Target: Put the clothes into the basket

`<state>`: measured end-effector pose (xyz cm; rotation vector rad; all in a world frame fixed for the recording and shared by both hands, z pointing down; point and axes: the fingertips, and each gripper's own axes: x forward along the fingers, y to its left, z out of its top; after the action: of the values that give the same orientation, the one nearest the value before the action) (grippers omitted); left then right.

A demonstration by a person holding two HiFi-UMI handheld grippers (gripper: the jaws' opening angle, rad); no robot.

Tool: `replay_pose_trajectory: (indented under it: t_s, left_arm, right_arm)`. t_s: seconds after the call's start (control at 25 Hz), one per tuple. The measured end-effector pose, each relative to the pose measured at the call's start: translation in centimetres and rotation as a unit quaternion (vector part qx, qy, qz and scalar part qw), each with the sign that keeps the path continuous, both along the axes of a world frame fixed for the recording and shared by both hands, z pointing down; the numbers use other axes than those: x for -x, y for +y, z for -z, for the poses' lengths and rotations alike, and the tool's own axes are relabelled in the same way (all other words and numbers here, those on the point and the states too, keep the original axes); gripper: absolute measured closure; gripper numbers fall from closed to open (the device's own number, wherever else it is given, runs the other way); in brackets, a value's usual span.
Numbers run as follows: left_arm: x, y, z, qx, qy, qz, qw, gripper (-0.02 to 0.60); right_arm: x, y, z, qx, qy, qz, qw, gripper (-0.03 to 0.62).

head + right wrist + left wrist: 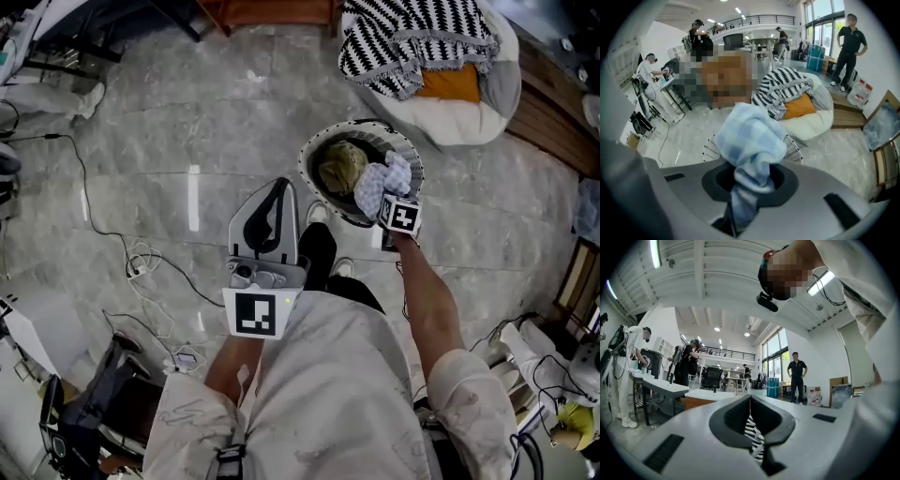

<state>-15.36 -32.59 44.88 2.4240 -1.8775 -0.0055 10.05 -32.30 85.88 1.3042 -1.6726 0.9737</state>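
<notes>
Left of centre, the left claw (279, 187) has its tips together; the zigzag sliver (754, 437) in the slit behind them may be held or only seen through, unclear. Over the right rim of the basket (307, 169), the right claw (389, 202), tips buried, clamps a bunched pale-blue checked cloth (382, 183), its length running out along the jaws, down toward the basket.

Looking on, the head camera stares steeply down from above the person onto the floor and basket (306, 164). The left tool (750, 401) camera faces level across the hall. The right tool (752, 176) camera tilts down, close over the basket, with the blue cloth (750, 140) filling its foreground. The head and right tool views share the basket and beanbag (464, 117). Both tool views share the standing person (797, 376) by the windows.
</notes>
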Motion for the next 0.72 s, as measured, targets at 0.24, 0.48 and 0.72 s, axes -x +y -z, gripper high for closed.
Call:
replay_pose_trajectory:
  t_s: [0.24,0.48,0.72]
  left_arm:
    - [1.1,0.2,-0.9,0.005,-0.005,0.007,0.9999,0.575]
    - [1.7,0.2,-1.7,0.022,-0.006,0.009,0.9997,0.575]
    - [0.7,0.0,-2.5,0.040,0.020,0.006,0.9990,0.575]
  right_arm:
    - [0.0,0.4,-2.1,0.036,0.029,0.013,0.999,0.531]
    - [0.5,1.1,-3.2,0.055,0.011,-0.007,0.998,0.441]
    - [0.6,1.9,-3.6,0.074,0.003,-0.014,0.997,0.316]
